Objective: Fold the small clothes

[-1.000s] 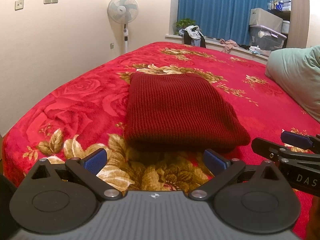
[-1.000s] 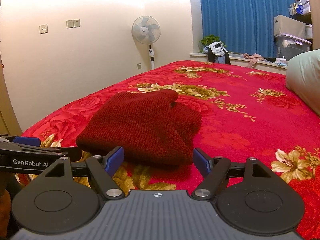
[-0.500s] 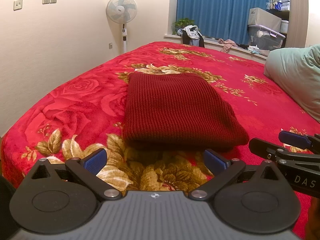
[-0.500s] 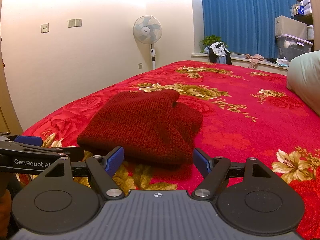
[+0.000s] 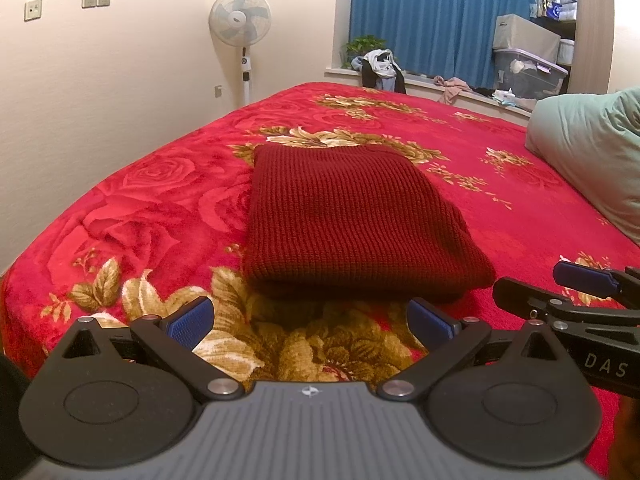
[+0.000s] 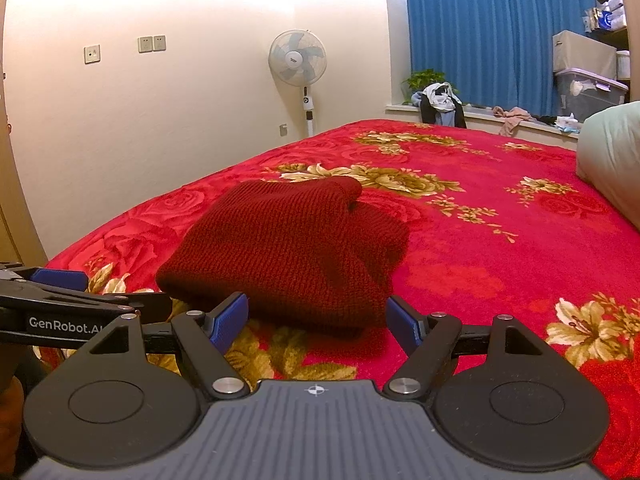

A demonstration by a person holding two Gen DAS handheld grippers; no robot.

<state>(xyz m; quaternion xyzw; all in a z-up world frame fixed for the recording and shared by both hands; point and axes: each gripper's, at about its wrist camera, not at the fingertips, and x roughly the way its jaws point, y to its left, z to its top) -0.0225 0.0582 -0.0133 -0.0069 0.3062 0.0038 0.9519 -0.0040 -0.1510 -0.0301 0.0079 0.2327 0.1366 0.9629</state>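
A dark red knitted garment (image 5: 352, 216) lies folded into a thick rectangle on the red flowered bedspread (image 5: 140, 208). My left gripper (image 5: 312, 322) hovers open just short of its near edge, nothing between the blue pads. In the right wrist view the same folded garment (image 6: 288, 248) sits straight ahead, and my right gripper (image 6: 318, 322) is open in front of its near right corner, holding nothing. Each gripper shows in the other's view: the right one (image 5: 568, 300) at the left view's right edge, the left one (image 6: 60, 300) at the right view's left edge.
A pale green pillow (image 5: 592, 152) lies on the bed's right side. A standing fan (image 5: 242, 28) is by the far wall. The window ledge holds a plant, loose clothes (image 5: 380, 66) and plastic boxes (image 5: 528, 72) before a blue curtain. The bed's left edge drops off near the wall.
Both grippers have drawn back a little from the folded garment and stay open. The garment has not moved.
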